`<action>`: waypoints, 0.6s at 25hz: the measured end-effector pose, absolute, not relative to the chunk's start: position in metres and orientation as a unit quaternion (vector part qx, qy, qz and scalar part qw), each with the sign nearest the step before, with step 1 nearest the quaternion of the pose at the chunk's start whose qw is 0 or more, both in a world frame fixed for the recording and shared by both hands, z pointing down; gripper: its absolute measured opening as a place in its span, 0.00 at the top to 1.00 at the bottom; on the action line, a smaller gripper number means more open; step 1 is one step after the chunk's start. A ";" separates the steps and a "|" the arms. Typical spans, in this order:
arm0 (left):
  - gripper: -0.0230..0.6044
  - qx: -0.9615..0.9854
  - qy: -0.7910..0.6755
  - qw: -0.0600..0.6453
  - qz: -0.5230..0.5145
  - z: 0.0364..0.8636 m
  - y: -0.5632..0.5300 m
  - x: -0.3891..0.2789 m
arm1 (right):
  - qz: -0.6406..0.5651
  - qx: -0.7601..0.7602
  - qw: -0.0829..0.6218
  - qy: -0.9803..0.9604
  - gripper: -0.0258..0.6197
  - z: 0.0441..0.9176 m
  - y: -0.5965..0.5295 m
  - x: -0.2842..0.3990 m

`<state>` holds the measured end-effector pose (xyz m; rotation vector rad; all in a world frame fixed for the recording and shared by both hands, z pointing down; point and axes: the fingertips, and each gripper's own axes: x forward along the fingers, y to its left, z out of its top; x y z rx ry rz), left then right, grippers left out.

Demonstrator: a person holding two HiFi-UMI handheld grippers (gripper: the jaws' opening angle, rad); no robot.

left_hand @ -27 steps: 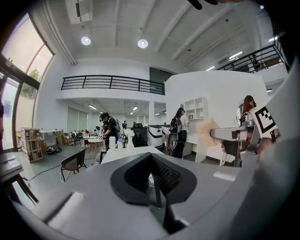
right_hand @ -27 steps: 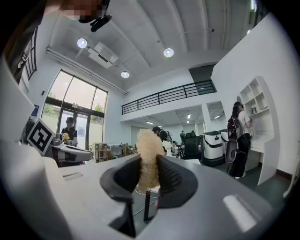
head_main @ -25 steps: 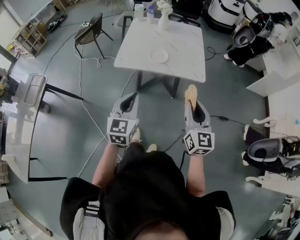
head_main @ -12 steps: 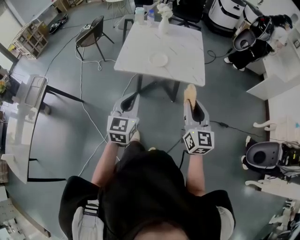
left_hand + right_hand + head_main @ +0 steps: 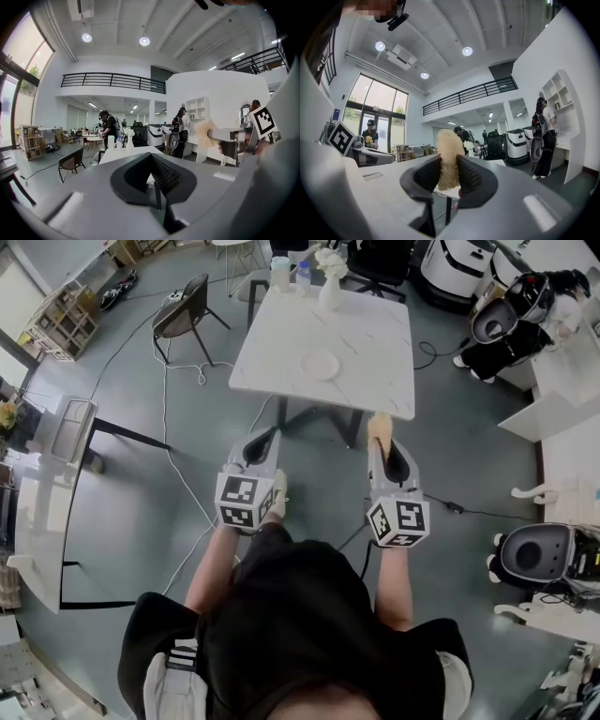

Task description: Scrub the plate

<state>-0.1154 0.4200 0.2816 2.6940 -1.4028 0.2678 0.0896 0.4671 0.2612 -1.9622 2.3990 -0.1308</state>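
A small white plate [image 5: 319, 364] lies near the middle of a white marble table [image 5: 366, 390] ahead of me in the head view. My right gripper [image 5: 381, 424] is shut on a tan scrub sponge [image 5: 449, 158] that sticks out past its jaws, and it hovers over the floor short of the table's near edge. My left gripper [image 5: 265, 436] is shut with nothing between its jaws, level with the right one and to its left. In the left gripper view, the sponge [image 5: 205, 133] shows at the right.
A white vase [image 5: 329, 287] and cups [image 5: 280, 271] stand at the table's far end. A dark chair [image 5: 180, 307] sits left of the table, cables trail on the floor, white robots [image 5: 530, 555] stand at the right, and a long bench [image 5: 56, 512] runs at the left.
The table and plate have shifted slightly nearer and to the right in the head view as I move toward them. Both grippers keep their pose.
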 end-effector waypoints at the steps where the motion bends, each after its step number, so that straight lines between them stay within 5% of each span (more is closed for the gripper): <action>1: 0.95 0.883 -0.459 0.048 0.088 0.282 0.411 -0.115 | -0.042 -0.633 0.019 0.773 0.82 0.262 0.460 0.090; 15: 0.95 0.898 -0.425 0.071 0.089 0.291 0.238 -0.098 | -0.055 -0.651 -0.006 0.757 0.82 0.264 0.302 0.091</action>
